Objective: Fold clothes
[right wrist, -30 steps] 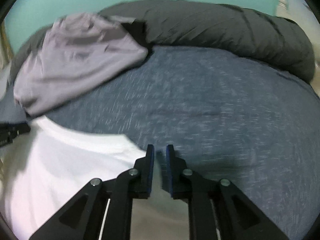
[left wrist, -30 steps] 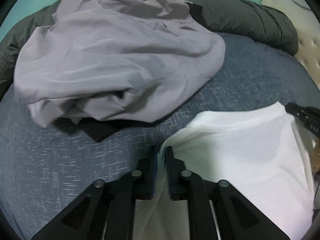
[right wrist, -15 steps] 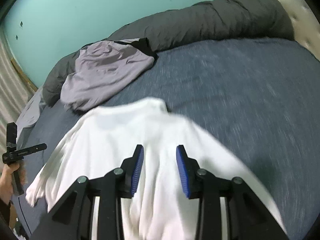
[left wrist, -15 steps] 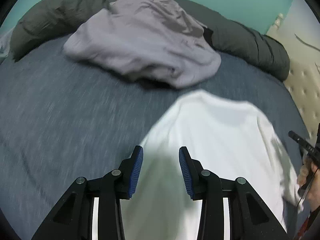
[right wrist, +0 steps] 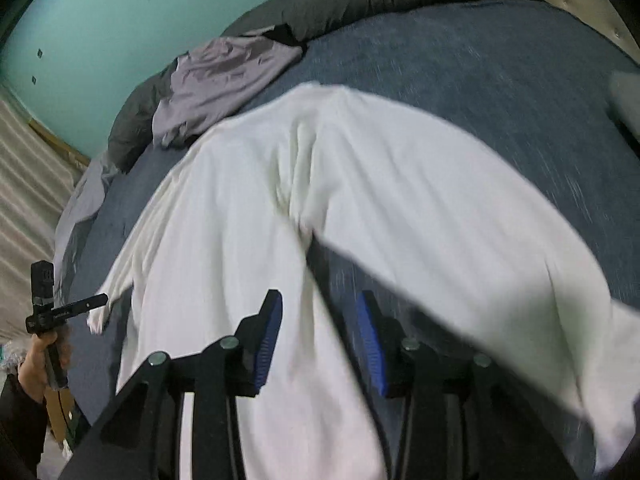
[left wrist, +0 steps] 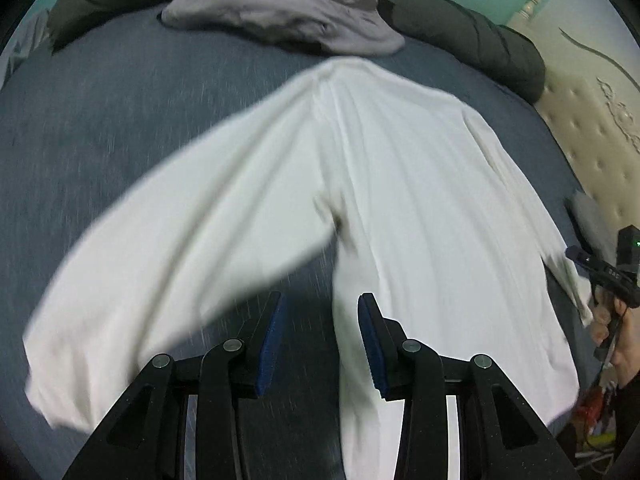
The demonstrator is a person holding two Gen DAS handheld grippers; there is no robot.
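Note:
A white long-sleeved shirt (left wrist: 400,200) lies spread on the blue bed cover (left wrist: 100,120), its sleeves angled out from the body. My left gripper (left wrist: 320,304) hovers open over the gap between the left sleeve and the body, touching nothing. In the right wrist view the same shirt (right wrist: 240,240) lies below my right gripper (right wrist: 320,300). Its jaws are opening, with the cloth under them and not pinched. Each view shows the other hand-held gripper at its edge: the right gripper (left wrist: 580,258) and the left gripper (right wrist: 96,301).
A crumpled grey garment (left wrist: 288,12) lies at the far side of the bed against a rolled dark duvet (left wrist: 460,28). A padded cream headboard (left wrist: 592,128) bounds one side. A teal wall (right wrist: 120,20) stands behind. Blue bed cover (right wrist: 480,60) shows around the shirt.
Both grippers let go of the white shirt and opened. They pulled back from the grey garment, and the shirt now lies stretched out with both sleeves showing.

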